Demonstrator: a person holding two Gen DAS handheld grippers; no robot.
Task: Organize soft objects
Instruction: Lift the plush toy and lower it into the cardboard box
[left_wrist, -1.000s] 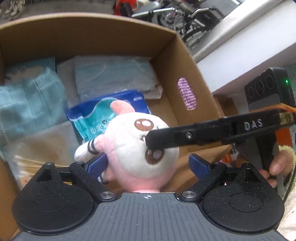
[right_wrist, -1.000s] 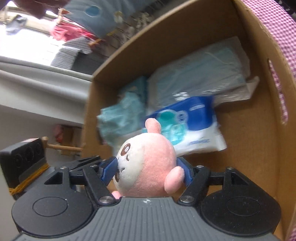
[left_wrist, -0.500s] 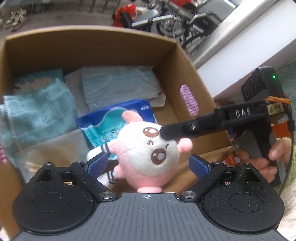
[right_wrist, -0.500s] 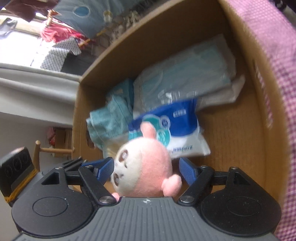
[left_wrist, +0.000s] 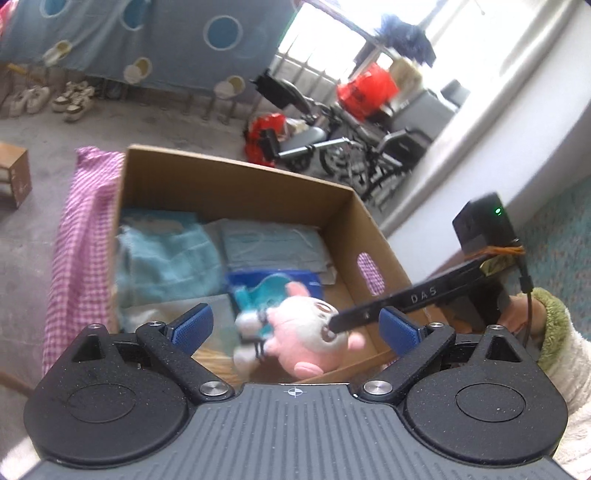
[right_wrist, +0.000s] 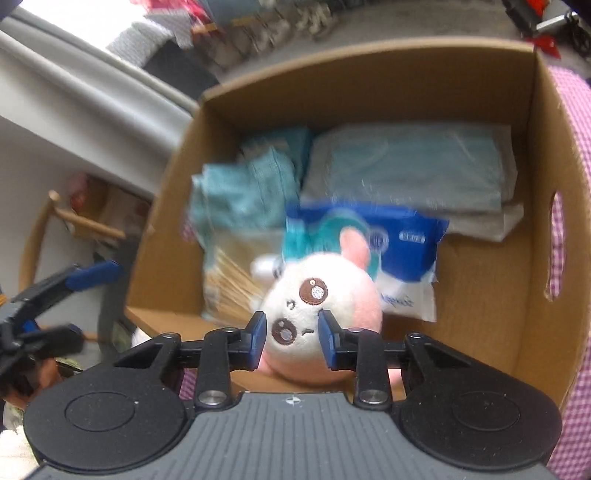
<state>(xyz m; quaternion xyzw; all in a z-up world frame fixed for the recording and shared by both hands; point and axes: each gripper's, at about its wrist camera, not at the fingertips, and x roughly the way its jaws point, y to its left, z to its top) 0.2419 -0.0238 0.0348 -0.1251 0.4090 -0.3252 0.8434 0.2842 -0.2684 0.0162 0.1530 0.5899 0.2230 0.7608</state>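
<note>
A pink and white plush toy (right_wrist: 321, 306) lies in the near part of an open cardboard box (right_wrist: 369, 85), resting against a blue wet-wipes pack (right_wrist: 402, 254). My right gripper (right_wrist: 291, 334) hangs just above the toy's face, its blue pads apart and holding nothing. In the left wrist view the toy (left_wrist: 306, 339) lies below, with the right gripper's fingers (left_wrist: 369, 314) over its face. My left gripper (left_wrist: 291, 325) is open and empty, raised above the box's near edge.
The box also holds a teal towel (left_wrist: 166, 254), a pack of face masks (right_wrist: 410, 170) and a beige pack (right_wrist: 229, 280). A pink checked cloth (left_wrist: 77, 240) lies under and around the box. A white ledge (left_wrist: 517, 140) runs along the right.
My right gripper has let go of the toy and its pads have narrowed above its face. The toy has dropped into the box. My left gripper has pulled up and back.
</note>
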